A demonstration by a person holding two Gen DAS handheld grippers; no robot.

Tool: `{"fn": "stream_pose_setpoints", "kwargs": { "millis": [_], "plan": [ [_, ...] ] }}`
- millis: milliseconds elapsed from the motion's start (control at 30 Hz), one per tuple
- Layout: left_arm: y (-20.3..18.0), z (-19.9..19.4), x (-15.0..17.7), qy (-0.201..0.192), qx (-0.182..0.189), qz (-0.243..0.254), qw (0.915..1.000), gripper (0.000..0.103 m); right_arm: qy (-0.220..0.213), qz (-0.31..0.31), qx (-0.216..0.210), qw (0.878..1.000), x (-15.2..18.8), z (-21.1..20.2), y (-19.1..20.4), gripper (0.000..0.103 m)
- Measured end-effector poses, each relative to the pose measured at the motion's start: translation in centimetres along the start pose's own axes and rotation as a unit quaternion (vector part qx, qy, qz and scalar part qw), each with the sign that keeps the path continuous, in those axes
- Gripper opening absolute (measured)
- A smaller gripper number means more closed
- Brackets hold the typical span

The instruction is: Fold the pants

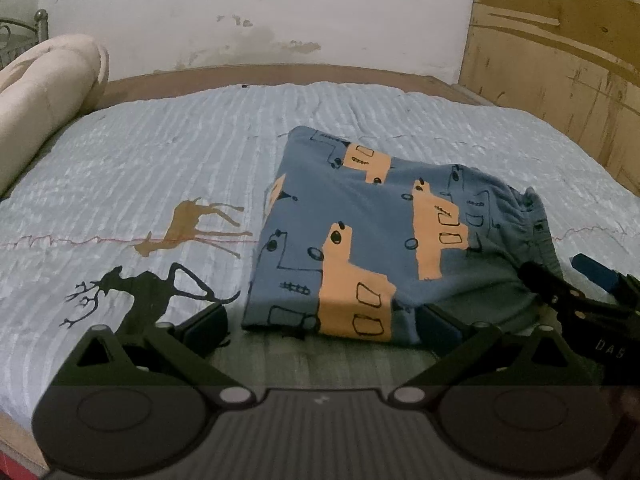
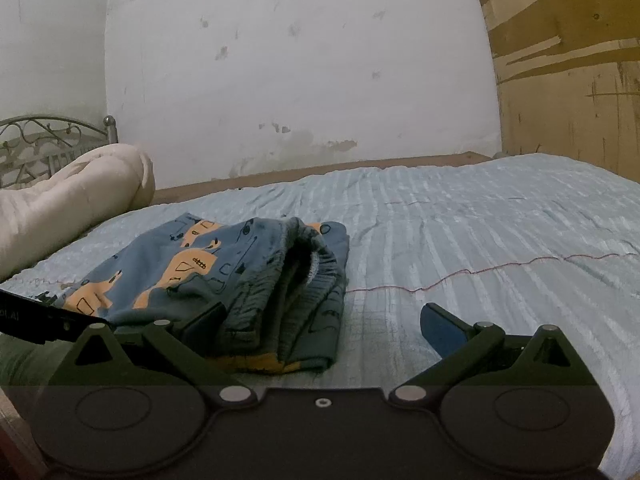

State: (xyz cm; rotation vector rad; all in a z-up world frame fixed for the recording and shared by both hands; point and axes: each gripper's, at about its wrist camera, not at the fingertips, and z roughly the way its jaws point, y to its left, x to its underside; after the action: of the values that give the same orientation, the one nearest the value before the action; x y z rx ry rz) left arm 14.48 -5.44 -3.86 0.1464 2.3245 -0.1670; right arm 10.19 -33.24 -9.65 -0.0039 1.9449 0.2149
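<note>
Bed point(image 1: 160, 152) w/ pale blue ribbed cover fills both views; two deer prints on it, tan point(image 1: 192, 224) & black point(image 1: 140, 288). Cream rolled bolster point(image 1: 44, 92) at far left by the metal headboard point(image 2: 36, 144). Pants point(image 1: 372, 248), blue w/ orange print, lie folded in a squarish stack mid-bed, waistband end toward the right gripper point(image 2: 320, 328). Left gripper point(image 1: 320, 324) sits just short of the stack's near edge, jaws wide apart, nothing held. Right gripper jaws also apart, empty, left finger against the folded edge.
</note>
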Motion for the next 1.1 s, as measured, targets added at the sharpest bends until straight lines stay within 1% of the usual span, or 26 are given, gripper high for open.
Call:
{"fn": "stream_pose_setpoints", "kwargs": {
  "millis": [200,267,400,567,700,767,867,933,1033,1100],
  "plan": [
    [0.1,-0.5,0.0,0.002,0.005,0.002,1.0,0.102,-0.007,0.006,-0.006,1.0,0.1,-0.4,-0.2,0.102],
    [0.4,-1.0,0.1,0.001,0.014,-0.001,0.9999,0.102,-0.02,0.018,-0.015,1.0,0.1,-0.9,-0.5,0.102],
    [1.2,-2.2,0.6,-0.013,0.034,-0.028,0.999,0.102,-0.042,0.035,-0.038,0.998,0.1,-1.8,-0.9,0.102],
    [2.4,-3.0,0.2,-0.02,0.027,-0.057,0.9978,0.102,-0.035,0.039,-0.068,0.996,-0.5,-1.7,-0.9,0.102],
    [3.5,-2.3,-0.6,-0.018,0.028,-0.065,0.9974,0.102,0.001,0.048,-0.11,0.993,-2.0,-0.8,-1.3,0.102],
    [4.1,-1.6,-1.1,-0.013,0.03,-0.067,0.9972,0.102,0.03,0.034,-0.13,0.99,-3.0,0.1,-1.8,0.102],
    [4.5,-0.4,-1.9,-0.01,0.039,-0.071,0.9967,0.102,0.082,0.02,-0.145,0.986,-4.4,2.0,-2.7,0.102],
    [4.6,0.4,-2.4,-0.01,0.04,-0.073,0.9965,0.102,0.114,0.037,-0.155,0.981,-5.2,3.4,-3.6,0.102],
    [4.3,1.5,-3.1,-0.012,0.04,-0.072,0.9966,0.102,0.146,0.079,-0.176,0.97,-6.0,5.3,-4.7,0.102],
    [4.1,2.1,-3.5,-0.011,0.042,-0.072,0.9964,0.102,0.155,0.097,-0.181,0.966,-6.4,6.4,-4.9,0.102]
  ]
}}
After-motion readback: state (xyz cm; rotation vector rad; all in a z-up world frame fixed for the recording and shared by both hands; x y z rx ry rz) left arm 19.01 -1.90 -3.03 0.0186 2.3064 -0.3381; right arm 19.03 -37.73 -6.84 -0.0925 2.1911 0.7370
